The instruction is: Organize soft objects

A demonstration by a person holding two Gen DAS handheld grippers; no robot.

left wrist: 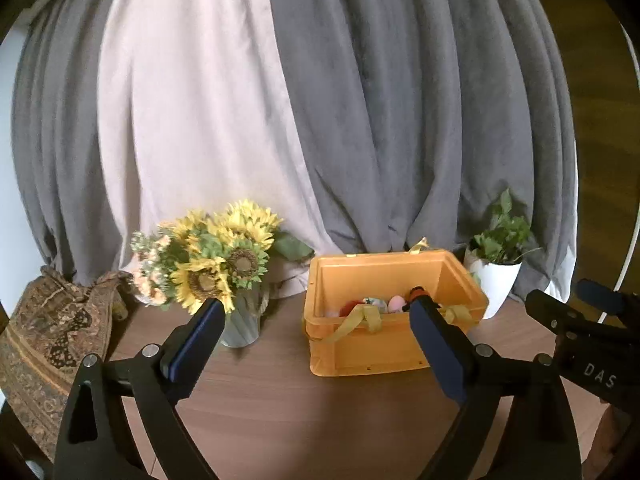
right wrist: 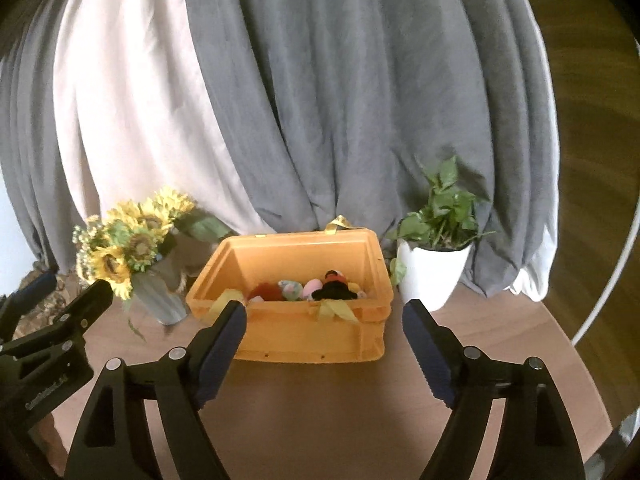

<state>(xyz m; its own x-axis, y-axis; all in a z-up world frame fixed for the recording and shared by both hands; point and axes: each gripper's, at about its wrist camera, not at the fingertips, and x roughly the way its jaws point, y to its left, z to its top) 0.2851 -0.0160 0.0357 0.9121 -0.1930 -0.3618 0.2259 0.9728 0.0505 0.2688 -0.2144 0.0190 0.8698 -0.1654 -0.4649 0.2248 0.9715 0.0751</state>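
Soft toys are lying inside the orange crate at twelve o'clock, both the left gripper and the right gripper gaping wide, gripping nothing.

A bunch of yellow sunflowers stands in a pale ribbed vase on the round brown wooden table. A small green leafy plant grows in a smooth white pot near the table's back edge. Long grey curtains and a pale pink curtain hang behind. A brown patterned cloth lies crumpled at the left.
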